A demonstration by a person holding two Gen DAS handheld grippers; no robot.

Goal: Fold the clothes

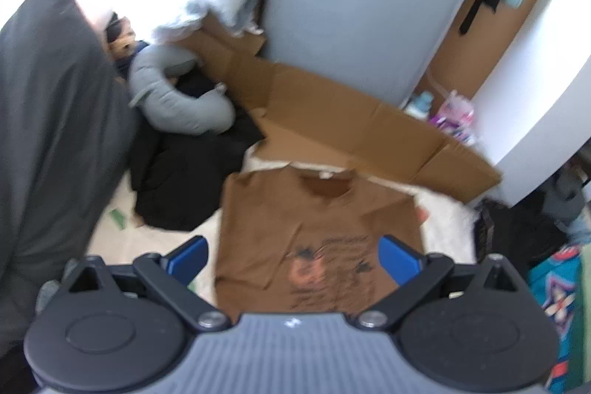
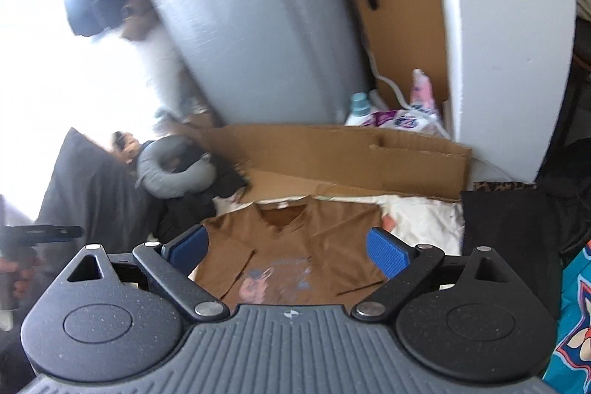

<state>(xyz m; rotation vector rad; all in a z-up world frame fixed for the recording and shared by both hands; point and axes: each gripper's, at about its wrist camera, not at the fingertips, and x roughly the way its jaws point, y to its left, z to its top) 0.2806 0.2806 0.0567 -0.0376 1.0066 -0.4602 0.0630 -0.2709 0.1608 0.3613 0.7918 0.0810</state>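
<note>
Shirt [image 1: 317, 239] first — brown, printed on the chest, lying flat on the pale bedding [image 1: 443, 213], neck towards the cardboard [image 1: 332, 109]. We hold both tools above it: left gripper [image 1: 293, 255] with its blue pads spread wide, nothing between them; right gripper [image 2: 286, 246] equally wide and empty. We see a grey neck pillow [image 1: 177, 98] off to the left — well apart from the shirt.

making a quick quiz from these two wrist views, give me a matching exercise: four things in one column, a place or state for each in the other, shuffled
Things:
1. brown t-shirt
2. grey neck pillow
3. cardboard sheet
4. right tongs

Places or states:
A. open, nothing between the pads
B. curled up left of the shirt, on dark clothes
C. lying behind the shirt's collar
D. spread flat, print side up, on a white cover

Pairs: 1-D, 2-B, 3-C, 4-A
</note>
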